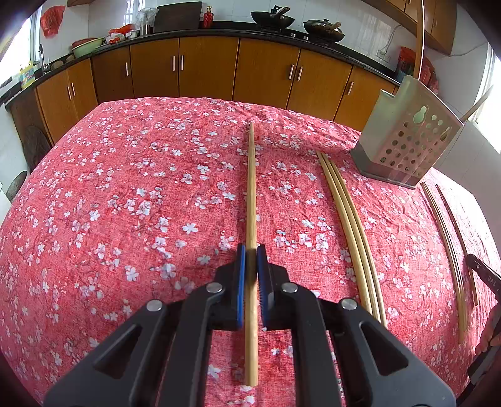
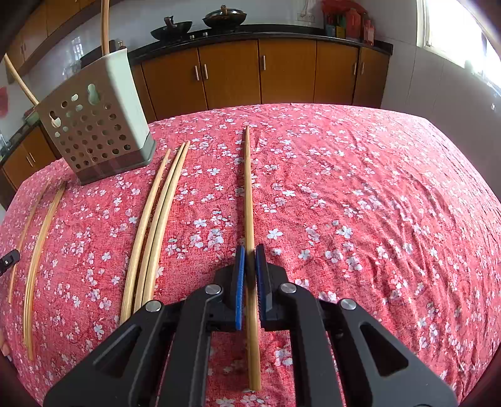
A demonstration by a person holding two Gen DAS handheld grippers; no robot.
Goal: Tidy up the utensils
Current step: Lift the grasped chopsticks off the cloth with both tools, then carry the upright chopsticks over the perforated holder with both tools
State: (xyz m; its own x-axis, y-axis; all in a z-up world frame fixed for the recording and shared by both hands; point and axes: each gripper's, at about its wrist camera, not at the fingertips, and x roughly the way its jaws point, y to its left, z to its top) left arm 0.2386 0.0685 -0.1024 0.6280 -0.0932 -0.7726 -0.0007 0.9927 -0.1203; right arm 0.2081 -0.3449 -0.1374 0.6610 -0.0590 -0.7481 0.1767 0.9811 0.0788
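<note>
My left gripper is shut on a bamboo chopstick that points away over the red floral cloth. My right gripper is shut on another chopstick the same way. A perforated grey-green utensil holder stands on the table between the two grippers, also in the right wrist view, with two chopsticks standing in it. Three loose chopsticks lie side by side near it, also in the right wrist view. More chopsticks lie at the far right of the left wrist view.
The table is covered by a red flowered cloth. Wooden kitchen cabinets with a dark counter and woks stand behind. Part of the other gripper shows at the right edge. A bright window is at the right.
</note>
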